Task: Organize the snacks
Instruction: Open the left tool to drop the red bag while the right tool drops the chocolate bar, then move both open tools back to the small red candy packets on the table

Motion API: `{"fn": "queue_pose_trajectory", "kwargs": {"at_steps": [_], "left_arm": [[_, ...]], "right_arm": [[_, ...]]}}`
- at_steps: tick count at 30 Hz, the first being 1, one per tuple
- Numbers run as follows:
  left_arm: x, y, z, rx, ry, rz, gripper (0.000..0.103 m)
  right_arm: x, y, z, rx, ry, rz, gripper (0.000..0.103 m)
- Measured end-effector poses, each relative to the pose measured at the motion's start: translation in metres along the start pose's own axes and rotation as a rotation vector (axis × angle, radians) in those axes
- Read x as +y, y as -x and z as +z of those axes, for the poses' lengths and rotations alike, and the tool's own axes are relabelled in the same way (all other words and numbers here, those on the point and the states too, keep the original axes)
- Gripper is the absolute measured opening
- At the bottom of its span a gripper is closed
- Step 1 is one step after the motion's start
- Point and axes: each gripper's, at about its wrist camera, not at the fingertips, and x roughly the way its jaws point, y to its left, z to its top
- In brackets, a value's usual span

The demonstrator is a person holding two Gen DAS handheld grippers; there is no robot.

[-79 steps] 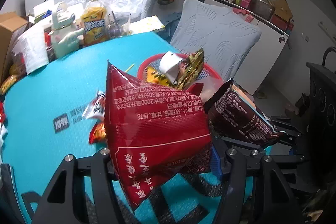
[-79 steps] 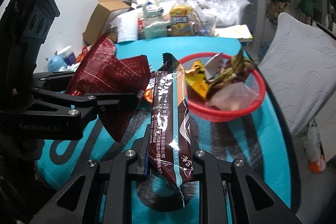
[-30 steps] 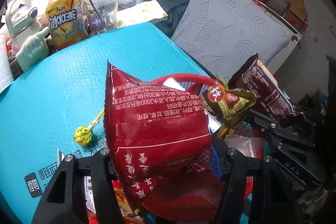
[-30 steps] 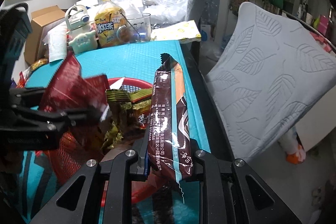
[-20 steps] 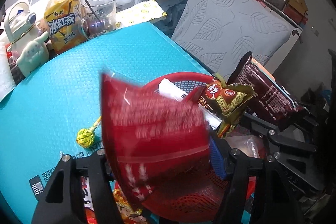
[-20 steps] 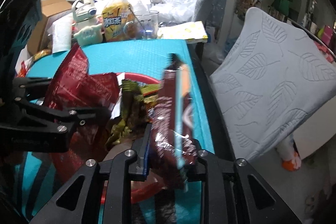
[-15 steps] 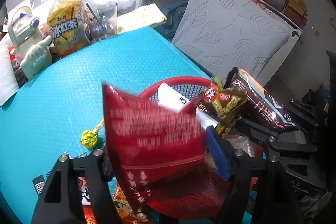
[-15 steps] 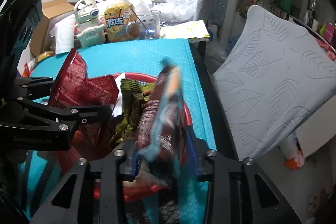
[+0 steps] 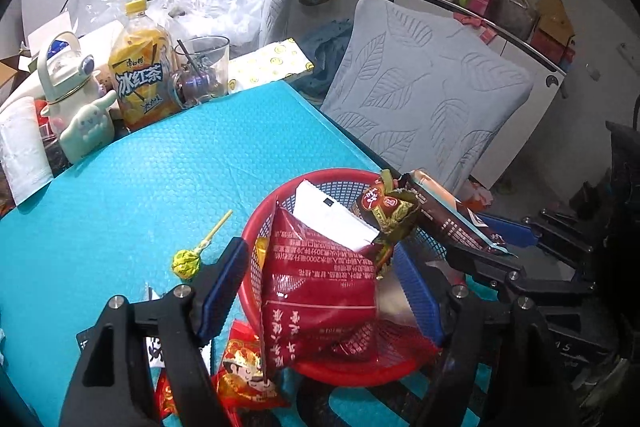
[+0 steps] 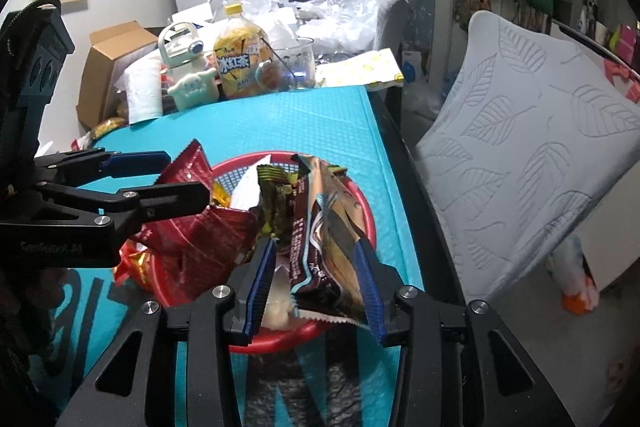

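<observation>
The left tool point(image 9: 320, 267) stands with its 2 blue pads apart, either side of a red snack bag point(image 9: 316, 287) lying in the red basket point(image 9: 280, 195) on the teal desk point(image 9: 140, 187). A brown packet point(image 9: 448, 215) leans over the basket's far rim. A lollipop point(image 9: 188, 261) lies beside the basket.

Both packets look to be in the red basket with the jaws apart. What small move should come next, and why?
Probably lift both grippers clear of the red basket. The left gripper and right gripper stand open around the red packet and brown packet, which now rest in the basket. Next target could be the lollipop on the teal mat.
</observation>
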Motion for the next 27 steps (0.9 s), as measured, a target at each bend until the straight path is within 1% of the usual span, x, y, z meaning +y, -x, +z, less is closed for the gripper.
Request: {"fn": "queue_pose_trajectory", "kwargs": {"at_steps": [7, 13, 18, 22, 27], "left_arm": [[0.001, 0.015, -0.004, -0.018, 0.002, 0.011, 0.074], [0.005, 0.041, -0.007, -0.061, 0.009, 0.039, 0.074], [0.008, 0.066, -0.012, -0.103, 0.008, 0.074, 0.074], [0.011, 0.086, -0.017, -0.129, 0.014, 0.095, 0.074], [0.016, 0.110, -0.025, -0.162, 0.024, 0.124, 0.074]], "right_arm": [[0.006, 0.009, 0.001, -0.015, 0.014, -0.012, 0.040], [0.019, 0.024, 0.008, -0.056, 0.034, -0.012, 0.040], [0.037, 0.036, 0.014, -0.095, 0.068, 0.010, 0.040], [0.051, 0.045, 0.017, -0.121, 0.085, 0.032, 0.045], [0.071, 0.056, 0.019, -0.151, 0.117, 0.061, 0.045]]}}
